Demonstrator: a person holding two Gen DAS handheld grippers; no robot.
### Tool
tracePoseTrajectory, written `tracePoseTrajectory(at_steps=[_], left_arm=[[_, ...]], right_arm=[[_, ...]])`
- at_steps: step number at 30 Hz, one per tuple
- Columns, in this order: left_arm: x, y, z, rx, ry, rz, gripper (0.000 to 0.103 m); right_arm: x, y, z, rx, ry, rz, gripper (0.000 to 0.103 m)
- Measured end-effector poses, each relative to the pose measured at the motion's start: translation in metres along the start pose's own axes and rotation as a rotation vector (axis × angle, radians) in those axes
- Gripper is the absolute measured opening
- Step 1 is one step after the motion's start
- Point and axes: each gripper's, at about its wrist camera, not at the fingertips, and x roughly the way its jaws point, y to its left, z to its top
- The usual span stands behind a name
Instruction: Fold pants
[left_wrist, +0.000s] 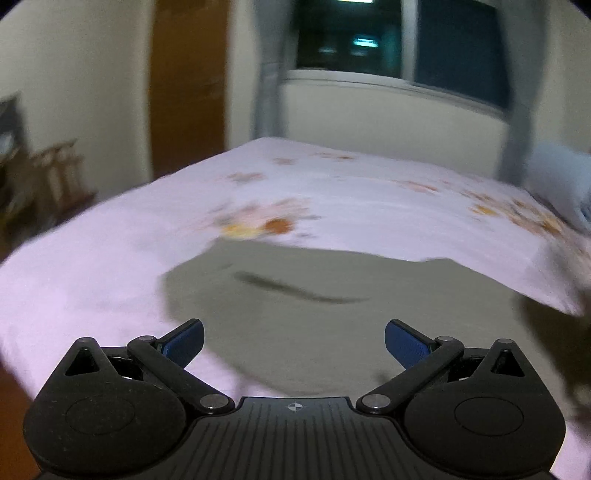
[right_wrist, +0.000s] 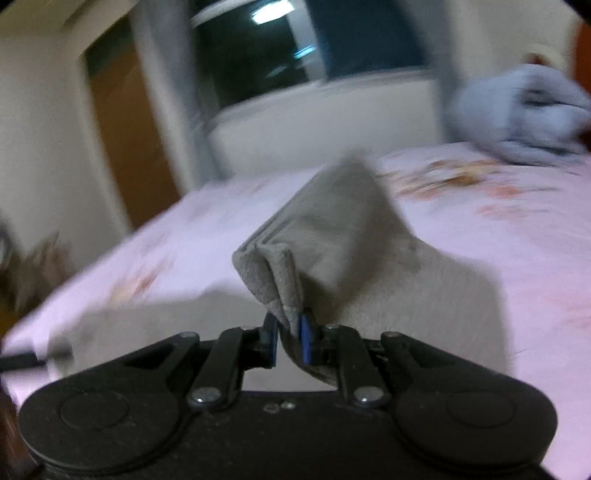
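Observation:
The grey-green pants (left_wrist: 295, 314) lie spread on a pink floral bedsheet (left_wrist: 92, 258), just ahead of my left gripper (left_wrist: 294, 341), which is open and empty above the cloth. A dark pocket slit (left_wrist: 295, 288) shows on the fabric. In the right wrist view my right gripper (right_wrist: 290, 334) is shut on a bunched edge of the pants (right_wrist: 325, 236) and holds it lifted off the bed, so the cloth rises in a fold in front of the fingers. The rest of the pants (right_wrist: 424, 295) lies flat on the sheet (right_wrist: 517, 229). Both views are motion-blurred.
A folded light-blue blanket (right_wrist: 524, 114) sits at the far right of the bed; it also shows in the left wrist view (left_wrist: 561, 181). Behind the bed are a dark window (left_wrist: 388, 37), grey curtains (left_wrist: 269, 74) and a wooden door (left_wrist: 188, 85). Wooden furniture (left_wrist: 55, 173) stands left.

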Motion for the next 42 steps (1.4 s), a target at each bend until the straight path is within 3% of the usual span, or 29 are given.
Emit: tracePoseTrajectory(at_steps=[1,2,3,4,7,11,15,18,19,20,21,25,29,30,32,35,38,42], left_arm=[[0.004,0.012,-0.003,-0.021,0.023,0.007,0.103],[0.007,0.02,-0.007,-0.04,0.038,0.013,0.103],[0.009,0.027,-0.011,-0.061,0.044,0.014,0.103],[0.011,0.033,-0.016,-0.077,0.049,0.007,0.103],[0.015,0.032,-0.027,-0.078,0.065,-0.022,0.103],[0.019,-0.002,-0.032,-0.019,0.064,-0.128,0.103],[0.02,-0.053,-0.024,0.017,0.064,-0.29,0.103],[0.027,-0.091,-0.022,0.015,0.119,-0.403,0.103],[0.03,-0.103,-0.024,0.0,0.146,-0.437,0.092],[0.035,-0.113,-0.024,-0.001,0.176,-0.463,0.073],[0.04,-0.123,-0.025,-0.003,0.203,-0.483,0.067],[0.069,-0.151,-0.037,-0.031,0.347,-0.469,0.066],[0.068,-0.165,-0.045,-0.017,0.346,-0.457,0.066],[0.068,-0.165,-0.045,-0.014,0.345,-0.457,0.064],[0.067,-0.158,-0.044,-0.042,0.349,-0.476,0.024],[0.058,-0.144,-0.036,-0.138,0.312,-0.541,0.017],[0.039,-0.136,-0.026,-0.129,0.237,-0.556,0.017],[0.072,-0.136,-0.056,-0.07,0.364,-0.483,0.018]], right_arm=[[0.016,0.024,-0.012,-0.069,0.038,0.029,0.007],[0.034,0.043,-0.024,-0.13,0.112,0.035,0.02],[0.052,0.059,-0.035,-0.185,0.217,0.004,0.023],[0.05,0.072,-0.04,-0.246,0.197,-0.041,0.024],[0.014,0.073,-0.031,-0.264,0.089,0.028,0.056],[-0.004,0.034,-0.007,-0.131,0.056,0.014,0.051],[-0.019,-0.025,0.005,0.127,0.01,-0.064,0.052],[-0.039,-0.068,-0.001,0.238,-0.015,-0.127,0.054],[-0.048,-0.082,-0.007,0.272,-0.031,-0.137,0.056],[-0.059,-0.095,-0.012,0.314,-0.049,-0.151,0.057],[-0.066,-0.106,-0.019,0.36,-0.064,-0.166,0.058],[-0.099,-0.158,-0.054,0.612,-0.106,-0.159,0.064],[-0.109,-0.184,-0.09,0.857,-0.124,0.03,0.069],[-0.109,-0.185,-0.094,0.883,-0.123,0.06,0.071],[-0.105,-0.185,-0.096,0.915,-0.097,0.12,0.073],[-0.094,-0.18,-0.097,0.972,-0.071,0.197,0.074],[-0.093,-0.179,-0.103,0.997,-0.062,0.205,0.075],[-0.091,-0.18,-0.107,1.034,-0.065,0.232,0.075]])
